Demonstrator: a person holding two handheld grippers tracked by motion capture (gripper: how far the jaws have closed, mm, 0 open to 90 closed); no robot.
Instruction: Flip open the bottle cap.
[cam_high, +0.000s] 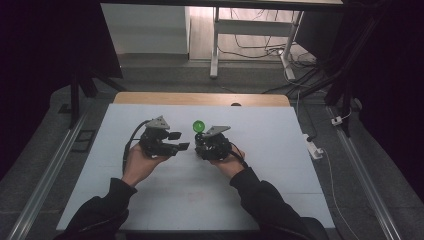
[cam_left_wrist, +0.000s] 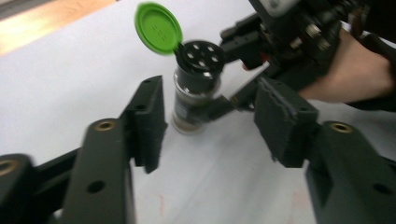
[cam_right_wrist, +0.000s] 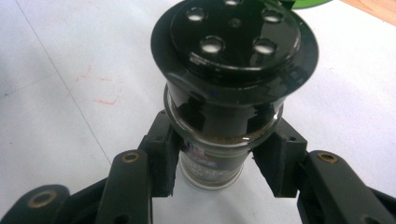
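A small glass spice jar (cam_right_wrist: 233, 56) with a black shaker top stands upright on the white table (cam_high: 280, 165). Its green flip lid (cam_left_wrist: 158, 29) is hinged open and tilted back. My right gripper (cam_right_wrist: 219, 149) is shut on the jar's glass body just below the black cap. From above, the green lid (cam_high: 198, 125) shows beside the right gripper (cam_high: 201, 140). My left gripper (cam_left_wrist: 215, 126) is open, its pads apart and a short way in front of the jar (cam_left_wrist: 196, 88), touching nothing. Seen from above, the left gripper (cam_high: 180, 140) sits just left of the jar.
A wooden strip (cam_high: 200, 98) runs along the table's far edge. Faint red marks (cam_right_wrist: 105, 100) lie on the surface left of the jar. Beyond the table are desk legs (cam_high: 214, 45) and loose cables (cam_high: 300, 60) on the floor. Metal rails (cam_high: 45, 175) flank the table.
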